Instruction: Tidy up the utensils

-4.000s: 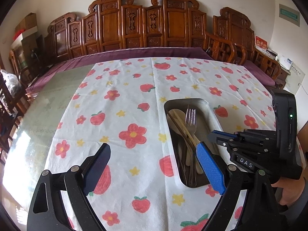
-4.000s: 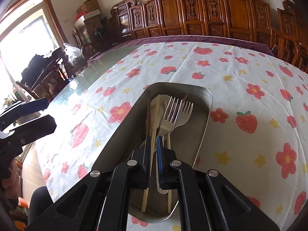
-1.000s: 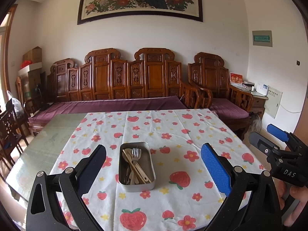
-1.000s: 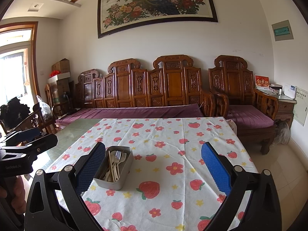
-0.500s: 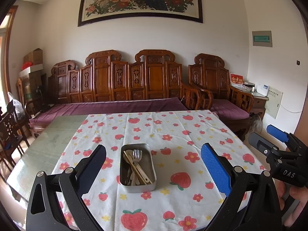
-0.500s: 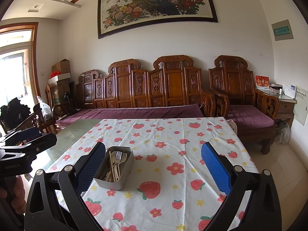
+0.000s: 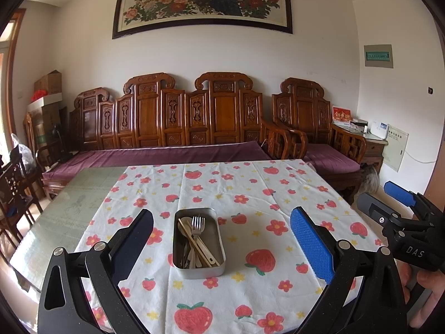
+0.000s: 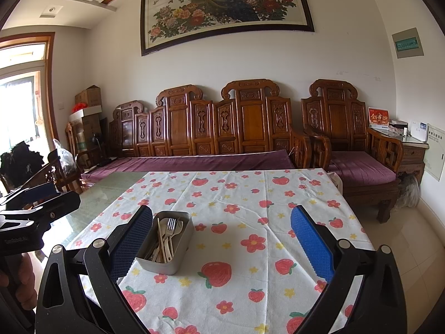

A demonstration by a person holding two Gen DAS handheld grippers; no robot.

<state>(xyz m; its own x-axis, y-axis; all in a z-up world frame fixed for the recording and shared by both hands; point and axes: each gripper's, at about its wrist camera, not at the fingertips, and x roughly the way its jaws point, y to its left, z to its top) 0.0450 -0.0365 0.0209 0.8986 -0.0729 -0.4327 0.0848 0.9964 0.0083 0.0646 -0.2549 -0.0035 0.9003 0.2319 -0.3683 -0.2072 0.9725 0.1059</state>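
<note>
Resting on the strawberry-print tablecloth (image 7: 250,194), a metal tin (image 7: 198,243) is seen with forks (image 7: 197,225), chopsticks (image 7: 196,246) and pale spoons gathered inside it. Both tongs — left gripper (image 7: 222,243) and right gripper (image 8: 222,243) — are held wide apart, empty, well back from the tin.
</note>
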